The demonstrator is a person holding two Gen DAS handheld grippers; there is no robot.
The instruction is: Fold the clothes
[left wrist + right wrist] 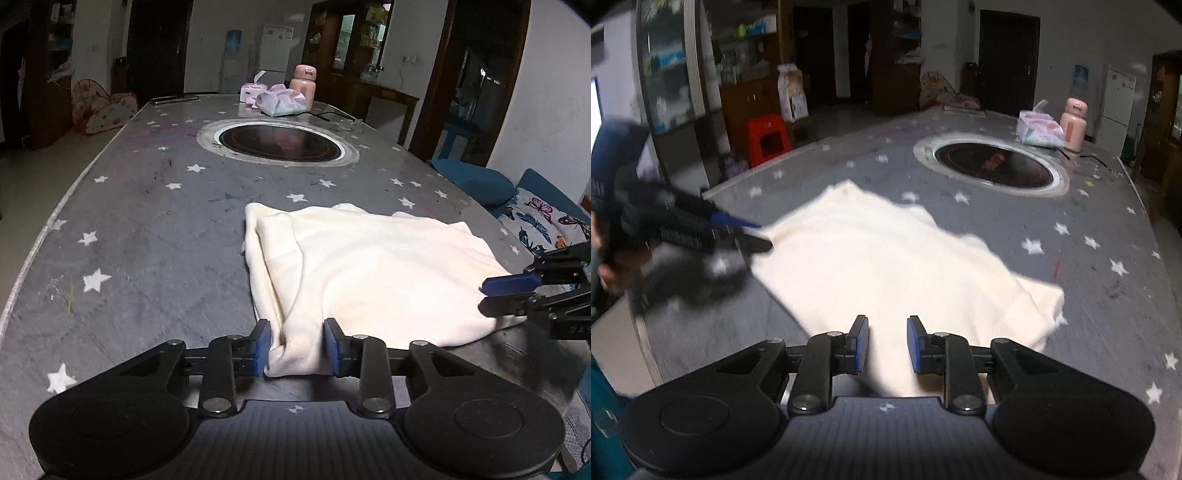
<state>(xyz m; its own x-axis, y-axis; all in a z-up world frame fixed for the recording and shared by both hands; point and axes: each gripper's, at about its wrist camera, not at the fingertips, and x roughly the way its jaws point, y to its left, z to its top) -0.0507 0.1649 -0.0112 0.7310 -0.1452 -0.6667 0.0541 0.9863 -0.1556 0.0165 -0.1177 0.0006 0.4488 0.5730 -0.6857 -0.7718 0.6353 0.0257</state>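
Note:
A cream-white garment [369,273] lies partly folded on the grey star-patterned table [147,240]. My left gripper [299,347] has its jaws around a bunched near corner of the cloth. In the right wrist view the same garment [886,266] spreads ahead, and my right gripper [886,343] holds its jaws apart over the cloth's near edge with cloth between them. The right gripper also shows at the right edge of the left wrist view [506,295], at the garment's right corner. The left gripper shows blurred at the left of the right wrist view [753,236].
A round black cooktop [277,142] is set into the table's middle. Tissue packs [282,101] and a pink bottle [303,83] stand at the far end. A blue sofa with a butterfly cushion [543,218] is right of the table. A red stool [768,138] stands on the floor.

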